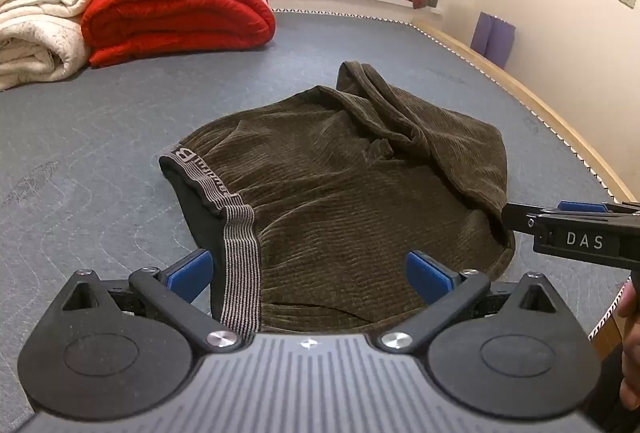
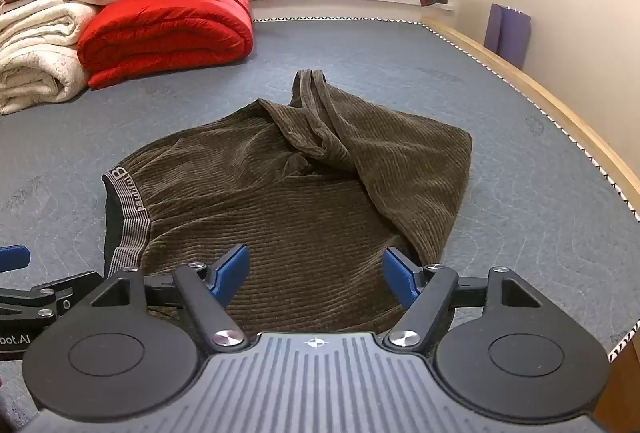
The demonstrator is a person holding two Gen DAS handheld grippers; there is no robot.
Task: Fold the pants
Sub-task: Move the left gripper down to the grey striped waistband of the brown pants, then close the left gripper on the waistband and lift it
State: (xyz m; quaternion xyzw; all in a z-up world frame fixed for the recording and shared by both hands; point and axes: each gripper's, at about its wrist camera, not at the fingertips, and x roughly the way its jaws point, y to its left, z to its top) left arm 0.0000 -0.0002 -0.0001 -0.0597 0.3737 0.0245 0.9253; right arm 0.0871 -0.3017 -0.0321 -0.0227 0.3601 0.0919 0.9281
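Left claw (image 1: 308,273): blue pads spread wide, nothing pinched, poised over the near edge of the dark olive corduroy pants (image 1: 340,185) beside the striped grey elastic waistband (image 1: 240,245). Right claw (image 2: 316,275): pads also spread, empty, above the same hem. Pants lie bunched on the grey quilted bed (image 2: 400,65). Beyond: folded red duvet (image 2: 168,29), cream blankets (image 2: 36,49).

dark olive corduroy pants (image 1: 340,185) partly folded, rumpled, legs doubled back over seat, striped grey waistband (image 1: 236,233) at left
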